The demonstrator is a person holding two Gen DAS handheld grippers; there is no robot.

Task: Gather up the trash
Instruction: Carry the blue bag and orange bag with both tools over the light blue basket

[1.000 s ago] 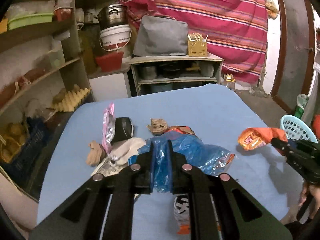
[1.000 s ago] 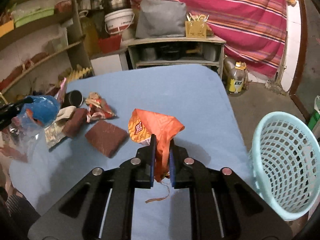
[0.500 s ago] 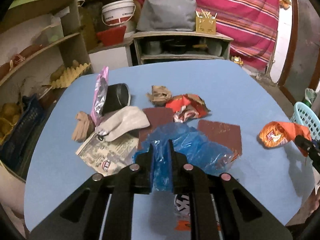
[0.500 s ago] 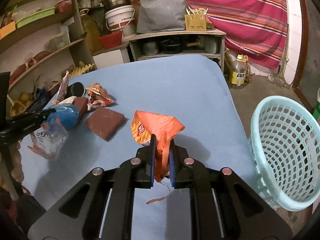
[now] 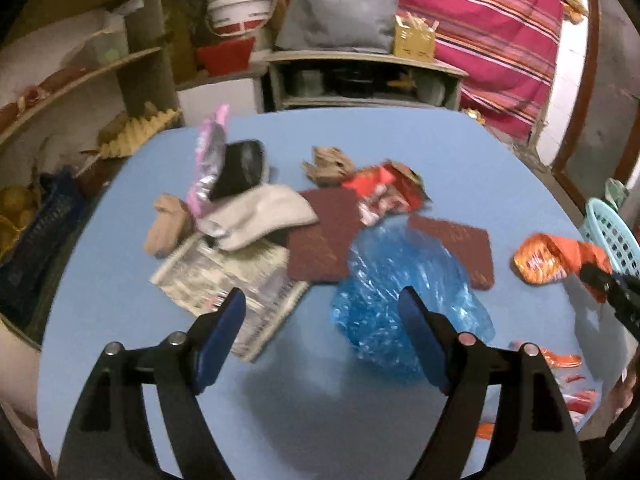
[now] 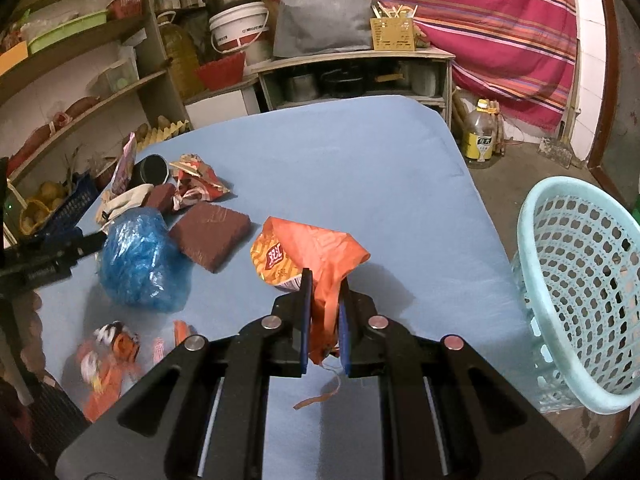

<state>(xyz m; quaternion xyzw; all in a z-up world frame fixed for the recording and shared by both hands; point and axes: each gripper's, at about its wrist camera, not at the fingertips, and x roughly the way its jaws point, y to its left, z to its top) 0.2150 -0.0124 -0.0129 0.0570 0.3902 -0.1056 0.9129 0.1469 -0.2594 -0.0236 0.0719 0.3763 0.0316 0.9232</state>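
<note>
Orange wrapper (image 6: 320,256) pinched in right gripper (image 6: 325,296) (level); left gripper (image 5: 322,308) agape

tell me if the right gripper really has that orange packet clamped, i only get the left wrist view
observer: yes, the right gripper is shut on the orange packet, both pads pinching its twisted end.
operator: ok and where do i drop it
observer: the light blue basket stands on the floor just off the right edge of the table, to the gripper's right.
operator: anything in it
observer: no trash shows in the part of it I can see.
</note>
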